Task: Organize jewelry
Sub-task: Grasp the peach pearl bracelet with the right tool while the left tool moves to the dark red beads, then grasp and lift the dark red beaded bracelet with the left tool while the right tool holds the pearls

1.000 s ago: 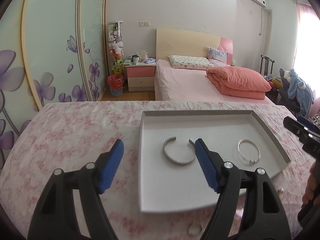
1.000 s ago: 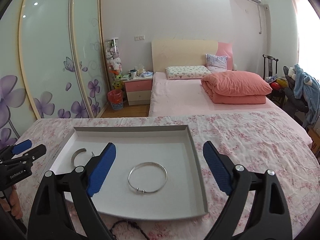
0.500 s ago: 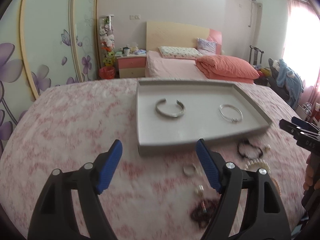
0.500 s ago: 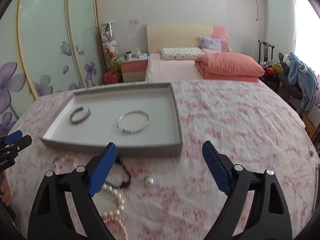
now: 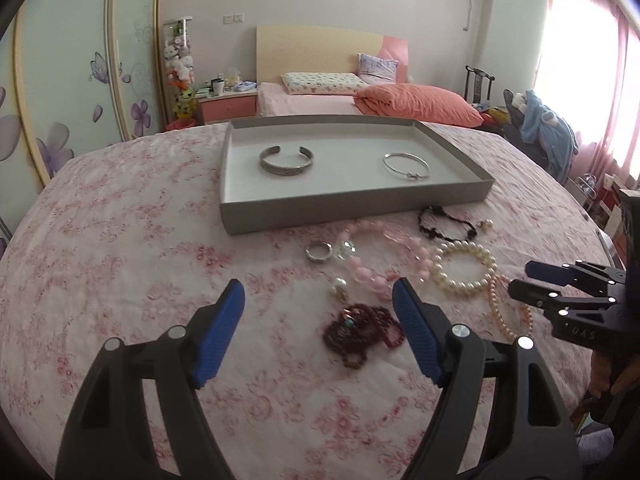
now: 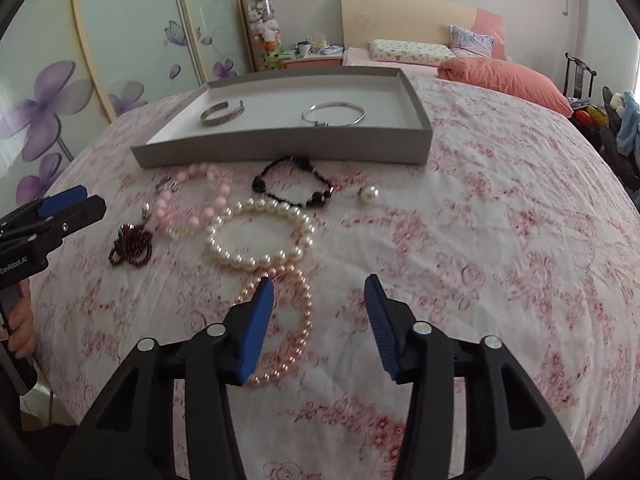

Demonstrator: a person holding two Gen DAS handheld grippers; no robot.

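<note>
Both tools hang open over the scattered jewelry.
Left tool [image 5: 318, 304] empty, red beads [image 5: 360, 332] just ahead; right tool [image 6: 319, 300] empty beside pink pearls [image 6: 296, 320]; tray [image 6: 280, 148] beyond holds cuff [image 6: 222, 113] and bangle [image 6: 333, 115].

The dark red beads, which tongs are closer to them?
Left. The left tongs hang just above the dark red beads, which lie by their right pad. The right tongs are farther right, over the pink pearl string, with both open.
</note>
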